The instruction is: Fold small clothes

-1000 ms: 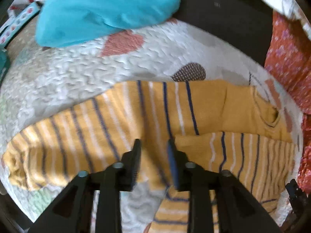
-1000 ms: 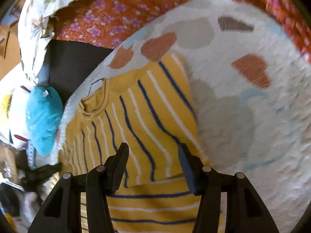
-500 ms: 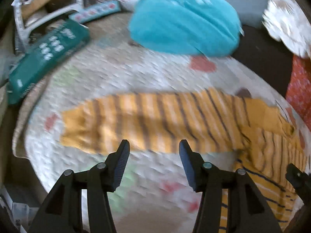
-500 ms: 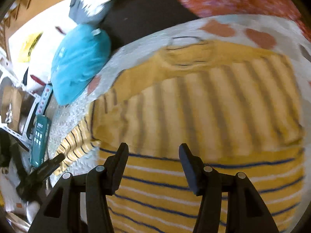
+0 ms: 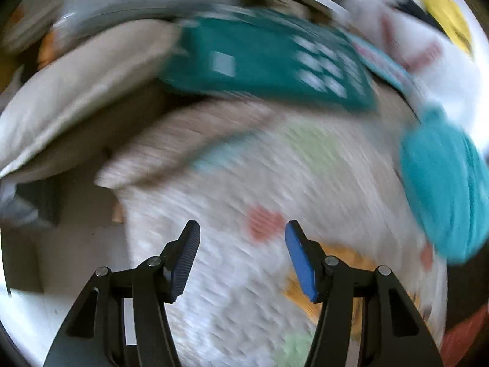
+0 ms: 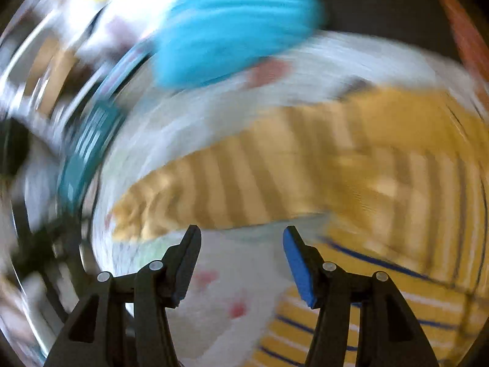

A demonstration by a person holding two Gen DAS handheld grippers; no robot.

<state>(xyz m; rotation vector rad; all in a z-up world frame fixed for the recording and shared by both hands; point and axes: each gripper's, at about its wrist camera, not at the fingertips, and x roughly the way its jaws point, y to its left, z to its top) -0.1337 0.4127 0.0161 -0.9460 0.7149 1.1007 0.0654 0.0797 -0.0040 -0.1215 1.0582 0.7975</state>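
Quilt (image 5: 244,305): white with colored spots, lying under everything, filling the middle of both views.
Striped shirt (image 6: 305,168): yellow, lying flat on the quilt, right and center of the right view.
Blue cloth (image 6: 232,24): sitting at top center.
Green box (image 5: 262,61): lying at the top.
Left claw (image 5: 243,260): has just been opening, holding nothing.
Right claw (image 6: 241,263): has just been opening, holding nothing.
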